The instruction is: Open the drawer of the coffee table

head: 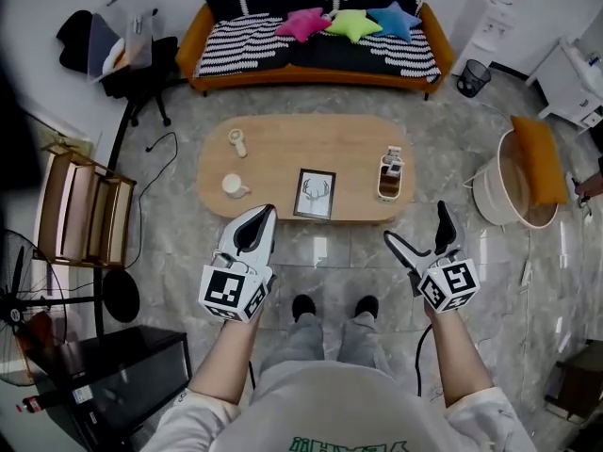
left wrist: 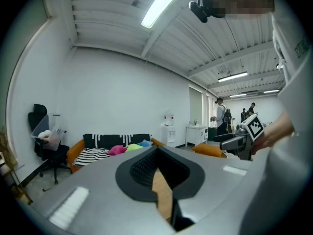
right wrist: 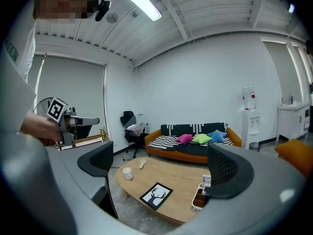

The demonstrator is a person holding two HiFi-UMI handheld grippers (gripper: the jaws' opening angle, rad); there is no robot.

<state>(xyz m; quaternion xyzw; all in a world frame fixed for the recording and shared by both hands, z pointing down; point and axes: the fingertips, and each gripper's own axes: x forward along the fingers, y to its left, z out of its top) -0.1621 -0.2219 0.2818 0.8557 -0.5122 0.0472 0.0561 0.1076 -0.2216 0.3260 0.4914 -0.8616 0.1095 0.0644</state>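
The oval wooden coffee table stands on the marble floor between me and the sofa; no drawer shows in any view. My left gripper hovers just short of the table's near edge, its jaws pressed together on nothing. In the left gripper view the left gripper shows only a sliver of wood through its closed tips. My right gripper is held near the table's right front, open and empty. In the right gripper view the right gripper frames the coffee table between its spread fingers.
On the table sit a white mug, a deer picture, an organiser box and a small white object. Behind is a sofa. A wooden rack stands left, a white basket right, a black cabinet near left.
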